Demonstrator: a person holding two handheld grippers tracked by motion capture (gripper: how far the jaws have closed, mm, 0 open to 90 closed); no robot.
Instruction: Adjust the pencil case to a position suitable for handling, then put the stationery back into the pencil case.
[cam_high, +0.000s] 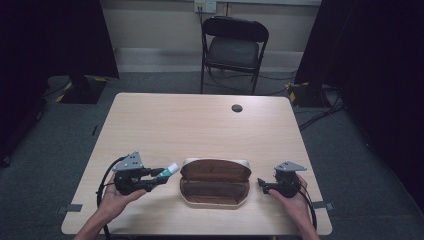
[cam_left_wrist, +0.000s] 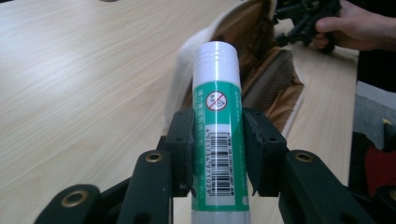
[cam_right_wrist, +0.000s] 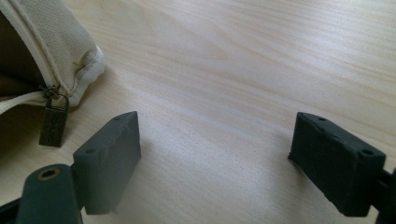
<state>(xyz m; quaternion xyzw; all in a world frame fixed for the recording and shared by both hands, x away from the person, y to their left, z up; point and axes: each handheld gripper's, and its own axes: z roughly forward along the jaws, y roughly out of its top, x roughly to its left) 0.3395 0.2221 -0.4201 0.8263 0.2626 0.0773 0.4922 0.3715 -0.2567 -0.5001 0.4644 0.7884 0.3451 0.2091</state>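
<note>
The left gripper (cam_left_wrist: 217, 154) is clamped on a green glue stick (cam_left_wrist: 217, 126), held just off the left end of the unzipped case (cam_high: 215, 182). The right gripper (cam_right_wrist: 215, 158) rests at the case's right end, jaws spread and empty. Recommendation: carry the stick over the rim, lower it lengthwise into the lining, then release.

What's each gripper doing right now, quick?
Left gripper: closed on the glue stick.
Right gripper: open, holding nothing, beside the open case.
</note>
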